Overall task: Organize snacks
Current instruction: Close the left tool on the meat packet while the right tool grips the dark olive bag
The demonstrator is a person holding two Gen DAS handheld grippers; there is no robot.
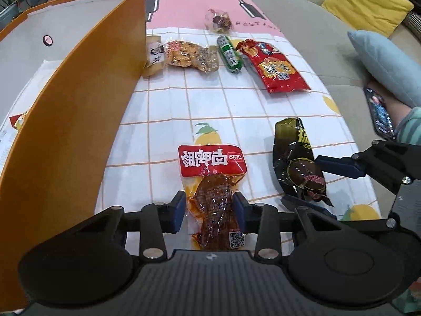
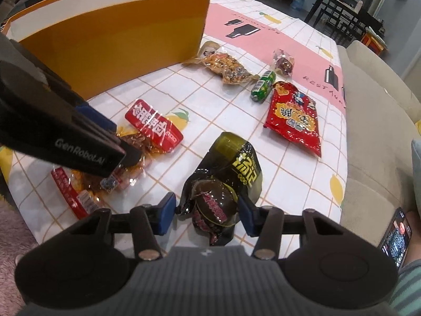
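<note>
On the table, largest thing first:

Tablecloth (image 1: 210,100): white grid print with lemons and a pink band at the far end; it covers the table under everything I work on.

Orange box (image 1: 79,79): an open cardboard box with a pale inside, standing at the left of the cloth. One snack packet shows inside it in my left view.

Red snack bag (image 2: 294,119): lies flat to the right, well apart from both my claws.

Black-and-gold packet (image 2: 226,184): crumpled foil with a round dark snack inside, lying between the fingers of my right claw.

Red-labelled meat packet (image 1: 213,184): clear pouch with brown meat and a red header, lying lengthwise between the fingers of my left claw.

Yellow nut packet (image 2: 226,68): just beside the box's near corner.

Green sausage stick (image 2: 261,87): between the nut packet and the red snack bag.

Small dark-red sweet (image 2: 282,63): in clear wrap, on the pink band.

Left claw (image 1: 208,210): blue pads pressed against both sides of the meat packet, closed on it.

Right claw (image 2: 206,212): spread wide around the black-and-gold packet; the left pad stands clear of the foil.
</note>
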